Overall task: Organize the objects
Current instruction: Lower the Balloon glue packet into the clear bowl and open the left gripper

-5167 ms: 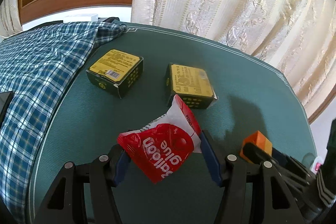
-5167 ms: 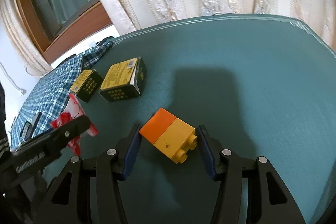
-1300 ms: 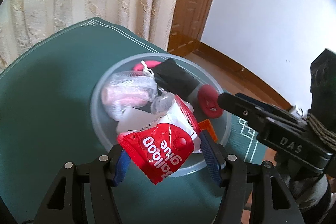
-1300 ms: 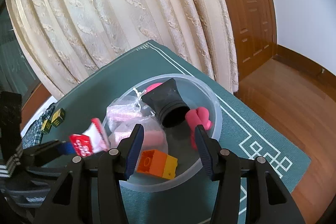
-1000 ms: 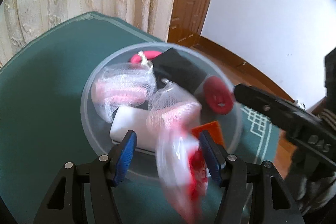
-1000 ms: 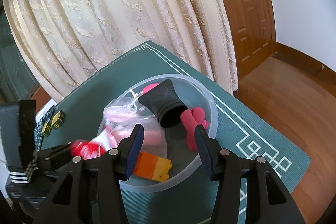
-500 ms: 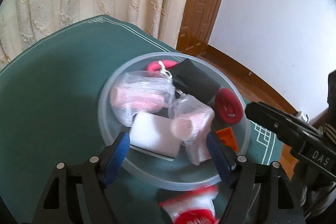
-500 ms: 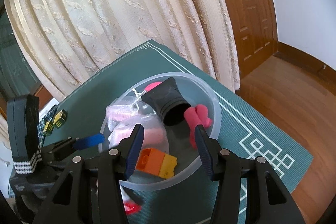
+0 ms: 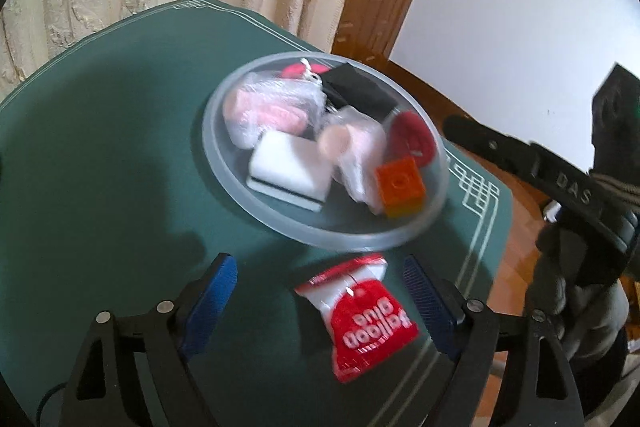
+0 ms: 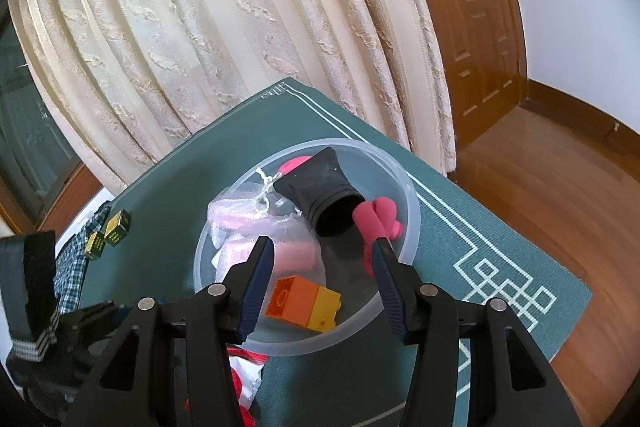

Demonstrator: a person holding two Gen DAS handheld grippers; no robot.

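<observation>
A red and white balloon glue packet lies flat on the green table mat, just in front of a clear plastic bowl. My left gripper hangs above the packet, its jaws opening and both blue pads well clear of it. In the bowl lies an orange and yellow brick. My right gripper hovers over the bowl, open, with the brick below and between its fingers, untouched. The right wrist view shows only an edge of the packet behind the gripper body.
The bowl also holds pink mesh bags, a white block, a black cone and a pink toy. Two yellow-and-black boxes sit beside plaid cloth at the far left. A curtain hangs behind; wooden floor lies past the mat's right edge.
The packet has dropped out of the left gripper onto the mat in front of the bowl. The left jaws have spread wide and drawn back from the bowl. The right gripper has not moved.
</observation>
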